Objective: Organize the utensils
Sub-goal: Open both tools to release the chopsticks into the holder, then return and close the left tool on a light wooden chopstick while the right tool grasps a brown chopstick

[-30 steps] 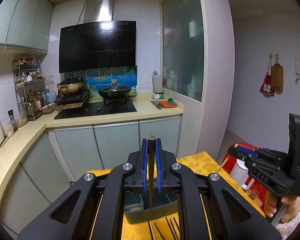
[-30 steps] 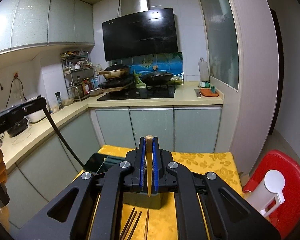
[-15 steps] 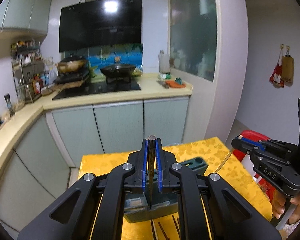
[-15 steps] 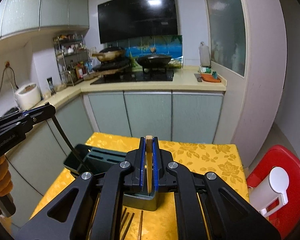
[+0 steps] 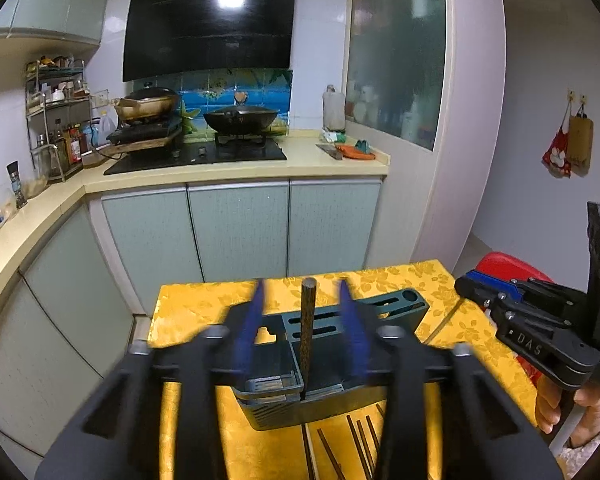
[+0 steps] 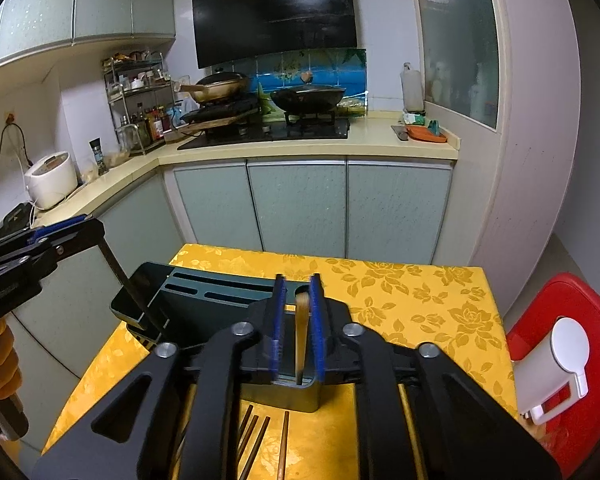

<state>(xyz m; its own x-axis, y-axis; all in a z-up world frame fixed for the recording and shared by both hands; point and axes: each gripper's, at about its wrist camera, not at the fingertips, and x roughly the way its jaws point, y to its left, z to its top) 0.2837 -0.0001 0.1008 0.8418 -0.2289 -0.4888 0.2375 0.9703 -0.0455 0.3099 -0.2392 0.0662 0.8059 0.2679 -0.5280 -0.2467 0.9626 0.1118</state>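
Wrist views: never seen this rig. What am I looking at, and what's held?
No robot: a person carries handheld tongs in each hand, each with a fisheye camera looking along its fingers. One picture is from the left tongs, the other from the right tongs. Below them, on a yellow tablecloth, stands a dark utensil holder, with loose chopsticks lying in front. Both tongs are opening: a dark chopstick stands between the left blue pads, a light chopstick between the right, each dropping into the holder, neither pinched.
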